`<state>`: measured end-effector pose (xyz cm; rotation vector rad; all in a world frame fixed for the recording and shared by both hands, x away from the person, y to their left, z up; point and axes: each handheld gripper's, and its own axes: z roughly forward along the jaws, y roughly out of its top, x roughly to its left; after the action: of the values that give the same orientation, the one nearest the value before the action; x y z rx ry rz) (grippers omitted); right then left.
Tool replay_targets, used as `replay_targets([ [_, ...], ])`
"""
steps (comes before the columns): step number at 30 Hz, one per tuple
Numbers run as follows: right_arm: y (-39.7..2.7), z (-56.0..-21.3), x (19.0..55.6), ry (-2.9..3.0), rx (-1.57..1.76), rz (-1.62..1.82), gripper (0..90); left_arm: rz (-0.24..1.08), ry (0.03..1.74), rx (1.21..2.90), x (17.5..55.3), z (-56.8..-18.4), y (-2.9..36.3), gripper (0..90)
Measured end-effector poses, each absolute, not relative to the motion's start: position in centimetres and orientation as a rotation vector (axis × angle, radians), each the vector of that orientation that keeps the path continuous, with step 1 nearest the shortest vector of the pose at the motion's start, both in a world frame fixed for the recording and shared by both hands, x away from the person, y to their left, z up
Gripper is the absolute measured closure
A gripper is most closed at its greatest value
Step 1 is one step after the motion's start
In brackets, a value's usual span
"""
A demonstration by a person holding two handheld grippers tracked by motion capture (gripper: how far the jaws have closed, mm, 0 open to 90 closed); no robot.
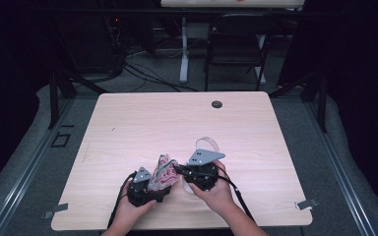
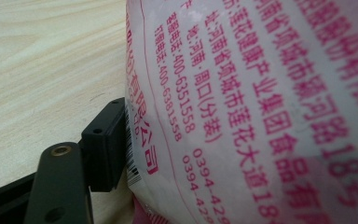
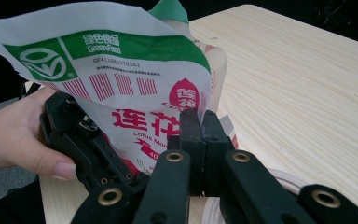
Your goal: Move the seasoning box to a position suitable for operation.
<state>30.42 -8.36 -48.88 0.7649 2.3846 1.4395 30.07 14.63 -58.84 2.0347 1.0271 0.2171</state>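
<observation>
- Nearest, the left gripper (image 1: 142,189) sits at the table's (image 1: 128,123) front edge with its jaws clamped on the bag (image 1: 162,173); one black jaw presses the bag's printed side.
- Just beside it, the right gripper (image 3: 199,126) has its jaws pressed together, pinching the bag's edge.
- Between them the bag, a white plastic packet with red and green print, stands upright off the tabletop; its contents cannot be told.
- Beyond, a clear tape roll (image 1: 206,143) lies just behind the right gripper.
</observation>
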Motion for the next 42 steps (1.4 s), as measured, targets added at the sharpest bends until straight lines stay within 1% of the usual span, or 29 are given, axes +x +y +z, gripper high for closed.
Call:
replay_targets([
  [6, -8.31, -48.90, 30.51, 2.381, 0.772, 1.451, 90.0, 0.258, 1.018, 2.054, 29.92, -58.81, 14.59, 37.2],
  [10, -8.26, -48.85, 30.56, 2.383, 0.769, 1.449, 90.0, 0.260, 1.014, 2.068, 29.94, -58.73, 14.74, 40.5],
  [20, -8.10, -48.80, 30.65, 2.382, 0.768, 1.456, 90.0, 0.264, 1.032, 2.039, 29.92, -58.77, 14.87, 47.0],
  [21, -8.10, -48.80, 30.65, 2.380, 0.768, 1.457, 90.0, 0.260, 1.027, 2.032, 29.88, -58.77, 14.91, 48.5],
  [22, -8.11, -48.79, 30.65, 2.379, 0.769, 1.456, 90.0, 0.252, 1.032, 2.023, 29.83, -58.76, 14.95, 52.1],
  [23, -8.15, -48.78, 30.68, 2.380, 0.768, 1.454, 90.0, 0.247, 1.039, 2.017, 29.80, -58.76, 14.94, 53.2],
  [34, -8.28, -48.71, 30.79, 2.377, 0.768, 1.459, 90.0, 0.213, 1.040, 2.022, 30.00, -58.44, 15.15, 57.6],
  [42, -8.31, -48.57, 30.75, 2.374, 0.767, 1.463, 90.0, 0.225, 1.033, 2.025, 30.02, -58.16, 15.21, 58.9],
])
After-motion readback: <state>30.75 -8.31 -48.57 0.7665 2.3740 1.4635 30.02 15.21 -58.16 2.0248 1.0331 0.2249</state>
